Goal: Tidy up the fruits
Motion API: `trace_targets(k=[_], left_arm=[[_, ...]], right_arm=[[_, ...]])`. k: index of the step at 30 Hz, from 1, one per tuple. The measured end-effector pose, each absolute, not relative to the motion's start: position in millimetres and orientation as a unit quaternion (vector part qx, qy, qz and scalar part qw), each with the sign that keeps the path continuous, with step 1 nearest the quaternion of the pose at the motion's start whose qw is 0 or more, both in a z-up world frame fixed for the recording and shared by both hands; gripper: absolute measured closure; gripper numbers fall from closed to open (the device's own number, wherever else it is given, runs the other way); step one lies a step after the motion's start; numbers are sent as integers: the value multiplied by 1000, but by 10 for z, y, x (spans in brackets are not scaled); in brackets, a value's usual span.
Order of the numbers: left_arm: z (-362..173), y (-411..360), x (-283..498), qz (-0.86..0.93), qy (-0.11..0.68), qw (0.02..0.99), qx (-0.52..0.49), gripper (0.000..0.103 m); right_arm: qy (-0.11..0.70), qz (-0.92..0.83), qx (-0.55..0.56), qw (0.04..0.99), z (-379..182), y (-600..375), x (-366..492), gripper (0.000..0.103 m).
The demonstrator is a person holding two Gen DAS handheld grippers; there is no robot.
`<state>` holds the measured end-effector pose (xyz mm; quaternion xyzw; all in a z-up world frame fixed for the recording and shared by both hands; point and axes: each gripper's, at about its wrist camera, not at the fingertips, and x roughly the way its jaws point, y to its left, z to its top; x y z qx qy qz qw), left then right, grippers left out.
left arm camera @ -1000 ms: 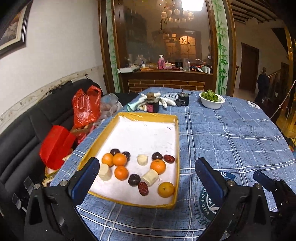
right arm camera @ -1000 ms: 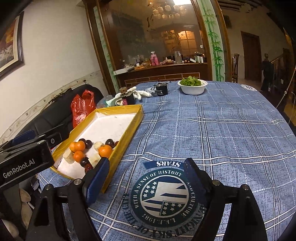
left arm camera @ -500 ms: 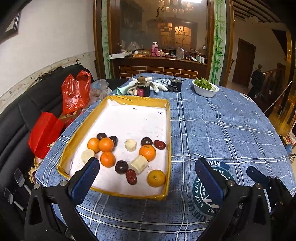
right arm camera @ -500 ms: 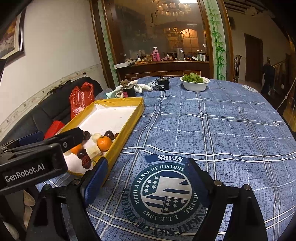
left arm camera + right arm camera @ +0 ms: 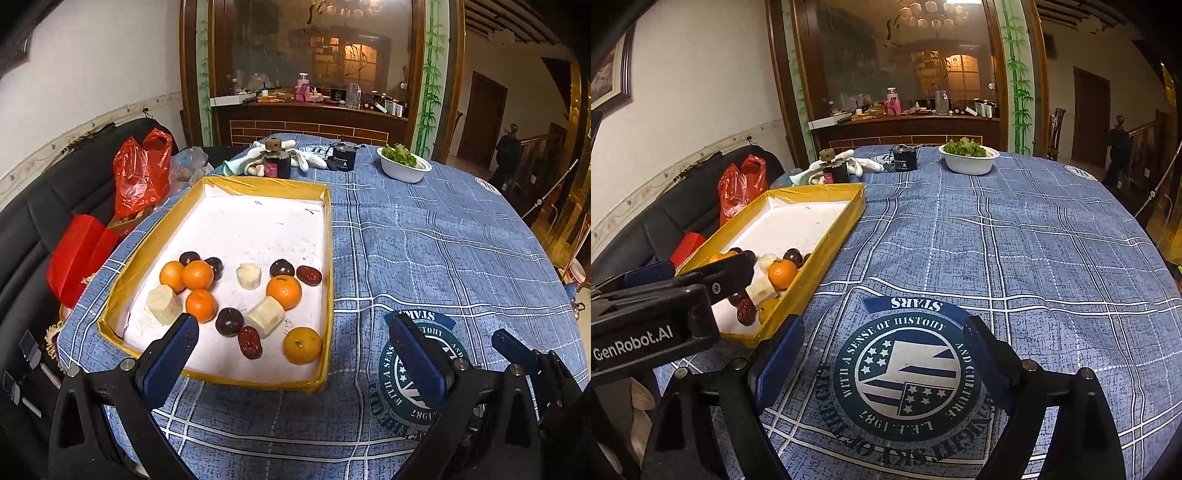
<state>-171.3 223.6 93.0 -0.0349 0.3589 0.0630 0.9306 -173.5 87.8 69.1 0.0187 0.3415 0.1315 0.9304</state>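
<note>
The left claw [image 5: 295, 350] is held wide open and empty above the near edge of a shallow yellow-rimmed cardboard tray with a white floor [image 5: 328, 236]. Mixed together in its near half are seen orange tangerines [image 5: 283, 291], dark round plums [image 5: 229, 322], red dates [image 5: 249, 342] and pale cut banana pieces [image 5: 266, 316]. The right claw [image 5: 882, 354] is likewise spread and empty over the blue checked cloth on the desk [image 5: 1015, 240]. Sorting appears unsettled; any grasp is judged to need one fruit singled out. Only the left view shows the whole spread.

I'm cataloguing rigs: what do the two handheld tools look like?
Both the left tool and the right tool have black angular frames, silver bolts and dark blue finger pads. The left tool's body bears white "GenRobot.AI" lettering. No cables or sleeves show.
</note>
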Motion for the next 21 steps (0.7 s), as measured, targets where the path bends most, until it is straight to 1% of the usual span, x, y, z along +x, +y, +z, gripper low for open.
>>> trace_targets(k=[21], left_arm=[[888, 2295, -1710, 59, 364, 929, -46, 0]], right_arm=[[346, 131, 5, 929, 665, 959, -1752, 10]])
